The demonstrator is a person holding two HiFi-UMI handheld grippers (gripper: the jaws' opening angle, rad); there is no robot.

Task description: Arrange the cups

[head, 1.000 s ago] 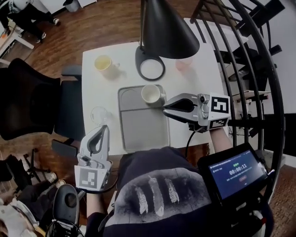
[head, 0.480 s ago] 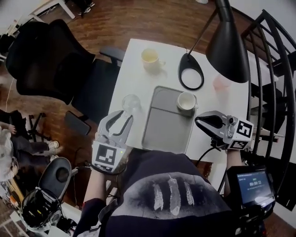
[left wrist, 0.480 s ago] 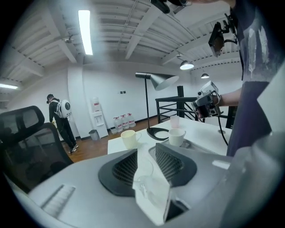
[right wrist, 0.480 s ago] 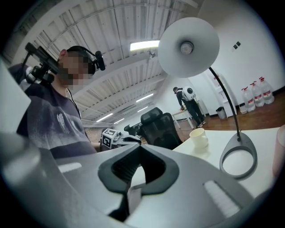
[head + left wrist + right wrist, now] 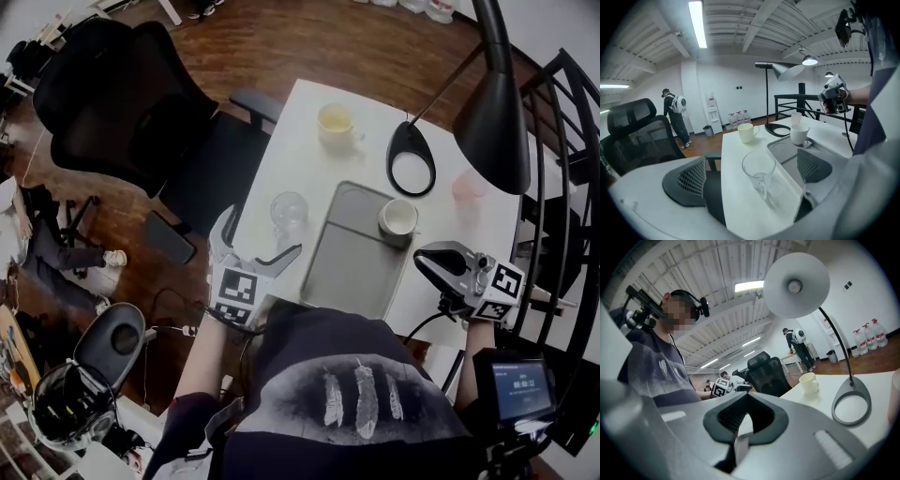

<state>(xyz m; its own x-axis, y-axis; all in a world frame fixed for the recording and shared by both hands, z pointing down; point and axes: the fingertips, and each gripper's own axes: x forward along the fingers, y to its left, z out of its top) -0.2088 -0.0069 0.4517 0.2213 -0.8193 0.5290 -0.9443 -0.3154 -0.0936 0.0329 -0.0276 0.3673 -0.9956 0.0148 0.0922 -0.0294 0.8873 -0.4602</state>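
Clear glass cup (image 5: 759,171), stood on the white table (image 5: 281,169) beside the grey rectangular tray (image 5: 352,267), is framed untouched by the left gripper (image 5: 260,236), whose jaws have just been opened wide. The right gripper (image 5: 424,261) is clenched on nothing. Only square black-and-white markers (no lettering) are borne; the tablet screen (image 5: 518,386) digits are illegible.
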